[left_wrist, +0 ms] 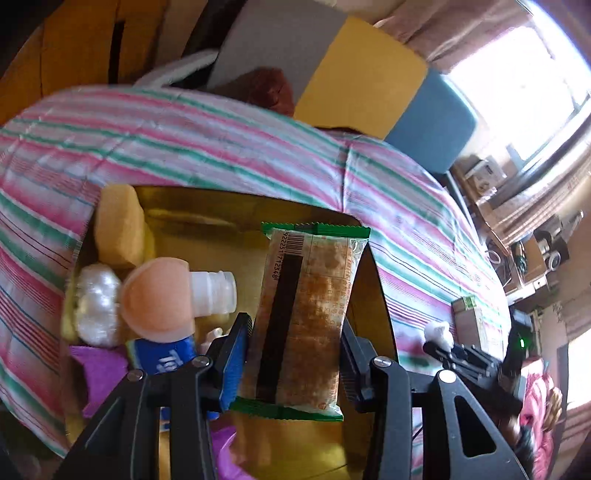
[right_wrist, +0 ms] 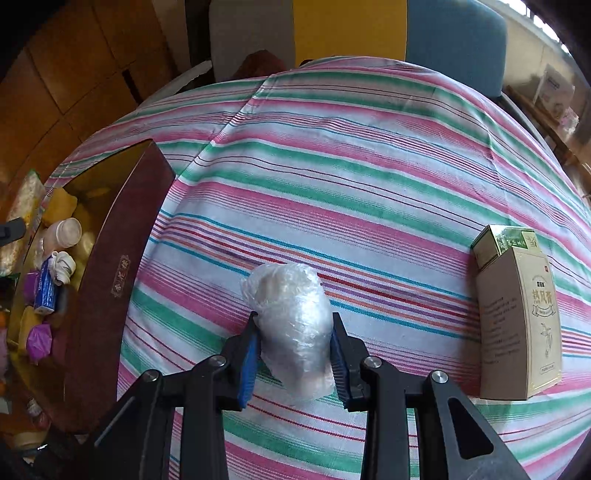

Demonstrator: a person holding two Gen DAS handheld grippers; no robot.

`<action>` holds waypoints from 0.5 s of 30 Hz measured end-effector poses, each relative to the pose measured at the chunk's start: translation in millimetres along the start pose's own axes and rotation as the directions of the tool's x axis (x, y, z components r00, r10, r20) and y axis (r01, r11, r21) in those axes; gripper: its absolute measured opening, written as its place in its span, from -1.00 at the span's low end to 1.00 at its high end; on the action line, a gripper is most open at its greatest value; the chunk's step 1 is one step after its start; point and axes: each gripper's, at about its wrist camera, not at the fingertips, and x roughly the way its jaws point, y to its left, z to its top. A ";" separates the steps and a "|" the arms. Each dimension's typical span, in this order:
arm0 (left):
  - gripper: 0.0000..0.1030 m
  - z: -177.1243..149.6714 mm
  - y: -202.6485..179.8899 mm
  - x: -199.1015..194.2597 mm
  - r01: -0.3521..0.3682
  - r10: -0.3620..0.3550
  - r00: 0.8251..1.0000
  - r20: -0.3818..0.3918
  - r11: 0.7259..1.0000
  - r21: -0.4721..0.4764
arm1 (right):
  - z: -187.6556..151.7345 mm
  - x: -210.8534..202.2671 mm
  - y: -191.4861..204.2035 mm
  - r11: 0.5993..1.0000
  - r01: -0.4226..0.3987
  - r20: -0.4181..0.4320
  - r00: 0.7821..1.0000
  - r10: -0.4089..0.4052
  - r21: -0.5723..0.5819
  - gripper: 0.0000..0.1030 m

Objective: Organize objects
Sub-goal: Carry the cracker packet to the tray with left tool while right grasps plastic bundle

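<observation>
In the left wrist view my left gripper (left_wrist: pixel 295 332) is shut on a green-edged snack packet (left_wrist: pixel 303 317) and holds it over the gold-lined box (left_wrist: pixel 236 206). The box holds a yellow sponge (left_wrist: pixel 118 229), a white bottle with a peach cap (left_wrist: pixel 177 299), a blue carton (left_wrist: pixel 166 354) and purple wrappers (left_wrist: pixel 99 373). In the right wrist view my right gripper (right_wrist: pixel 295 332) is shut on a clear plastic bag bundle (right_wrist: pixel 291 325) on the striped tablecloth (right_wrist: pixel 369 184). The box (right_wrist: pixel 118 277) stands to its left.
A beige tea carton (right_wrist: pixel 517 314) with a small green box (right_wrist: pixel 498 240) behind it lies at the right of the table. Grey, yellow and blue chair backs (right_wrist: pixel 347 29) stand beyond the far edge. The right gripper shows in the left view (left_wrist: pixel 439 339).
</observation>
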 end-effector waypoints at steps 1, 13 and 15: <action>-0.14 3.6 -0.2 7.1 -0.009 0.009 1.000 -0.017 1.000 -0.018 | 1.3 -0.5 0.2 1.000 -0.002 0.002 1.000 0.002 -0.002 -0.33; -0.14 24.3 -7.7 64.5 -0.129 0.119 0.985 -0.123 0.989 -0.074 | 4.8 -9.7 9.5 0.999 -0.023 0.028 0.999 0.024 -0.035 -0.33; -0.14 27.9 -5.8 70.9 -0.142 0.129 0.983 -0.132 0.985 -0.094 | 4.8 -11.2 9.8 0.999 -0.023 0.031 0.999 0.025 -0.037 -0.33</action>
